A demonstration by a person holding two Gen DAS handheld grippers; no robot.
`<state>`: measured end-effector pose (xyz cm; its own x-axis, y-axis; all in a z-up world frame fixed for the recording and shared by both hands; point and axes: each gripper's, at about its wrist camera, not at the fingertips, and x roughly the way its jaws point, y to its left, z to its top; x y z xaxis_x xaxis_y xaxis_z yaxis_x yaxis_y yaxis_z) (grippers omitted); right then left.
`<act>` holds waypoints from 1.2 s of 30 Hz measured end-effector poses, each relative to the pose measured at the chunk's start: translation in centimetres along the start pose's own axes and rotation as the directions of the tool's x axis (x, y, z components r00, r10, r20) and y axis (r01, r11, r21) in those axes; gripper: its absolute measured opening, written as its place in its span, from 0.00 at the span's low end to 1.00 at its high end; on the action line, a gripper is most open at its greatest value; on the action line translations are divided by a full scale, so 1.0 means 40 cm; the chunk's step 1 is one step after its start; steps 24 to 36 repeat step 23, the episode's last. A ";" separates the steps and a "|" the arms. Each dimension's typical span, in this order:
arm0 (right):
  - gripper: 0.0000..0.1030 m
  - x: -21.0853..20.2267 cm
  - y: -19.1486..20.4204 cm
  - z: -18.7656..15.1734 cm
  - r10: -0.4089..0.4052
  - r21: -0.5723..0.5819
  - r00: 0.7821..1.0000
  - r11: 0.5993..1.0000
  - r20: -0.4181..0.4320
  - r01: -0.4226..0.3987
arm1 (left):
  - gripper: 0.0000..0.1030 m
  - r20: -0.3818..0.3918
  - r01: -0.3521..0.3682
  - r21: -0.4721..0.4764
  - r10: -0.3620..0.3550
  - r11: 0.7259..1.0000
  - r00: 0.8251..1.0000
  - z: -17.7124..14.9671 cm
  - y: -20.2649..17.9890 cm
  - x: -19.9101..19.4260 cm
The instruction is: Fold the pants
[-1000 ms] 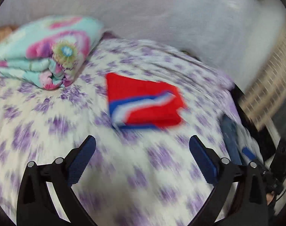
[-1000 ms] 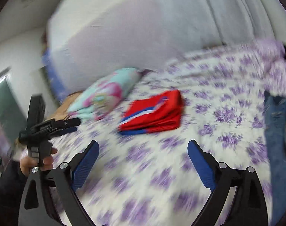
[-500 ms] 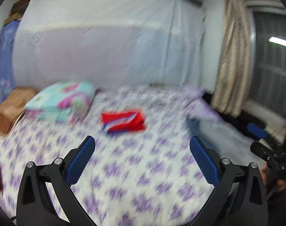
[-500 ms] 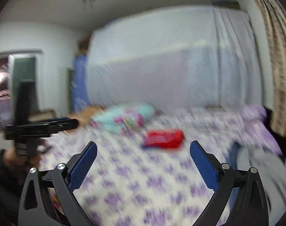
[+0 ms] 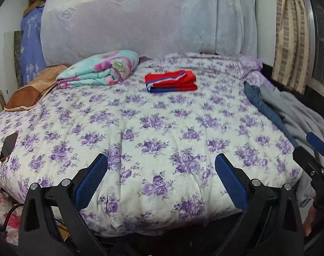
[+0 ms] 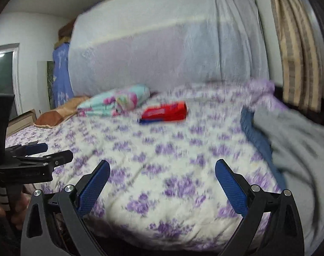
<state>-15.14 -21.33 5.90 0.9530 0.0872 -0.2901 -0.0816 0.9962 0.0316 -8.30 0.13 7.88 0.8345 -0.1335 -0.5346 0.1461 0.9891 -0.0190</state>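
Note:
Folded red pants with blue and white stripes [image 5: 171, 81] lie at the far middle of the bed [image 5: 157, 140]; they also show blurred in the right wrist view [image 6: 165, 112]. My left gripper [image 5: 161, 179] is open and empty, held back at the bed's near edge. My right gripper [image 6: 162, 181] is open and empty, also at the near edge. Blue jeans [image 5: 262, 104] and a grey garment [image 5: 294, 111] lie along the bed's right side.
A folded floral blanket [image 5: 100, 70] and a brown pillow [image 5: 31, 89] sit at the bed's far left. A dark phone [image 5: 8, 145] lies at the left edge. A covered headboard [image 5: 140, 25] stands behind and a striped curtain [image 5: 290, 32] hangs right.
Both grippers have pulled back from close above the red pants to the foot of the bed. The pants stay folded where they were.

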 end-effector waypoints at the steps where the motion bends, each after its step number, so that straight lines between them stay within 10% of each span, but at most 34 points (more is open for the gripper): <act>1: 0.97 -0.002 0.006 0.004 -0.010 -0.017 1.000 1.000 0.015 0.011 | 0.95 0.012 -0.007 0.000 0.007 1.000 1.000 0.000 0.005 -0.008; 36: 0.97 0.029 0.010 -0.006 0.004 0.001 0.999 1.000 -0.040 -0.004 | 0.95 -0.016 -0.061 -0.012 0.061 0.998 0.998 0.003 0.022 0.025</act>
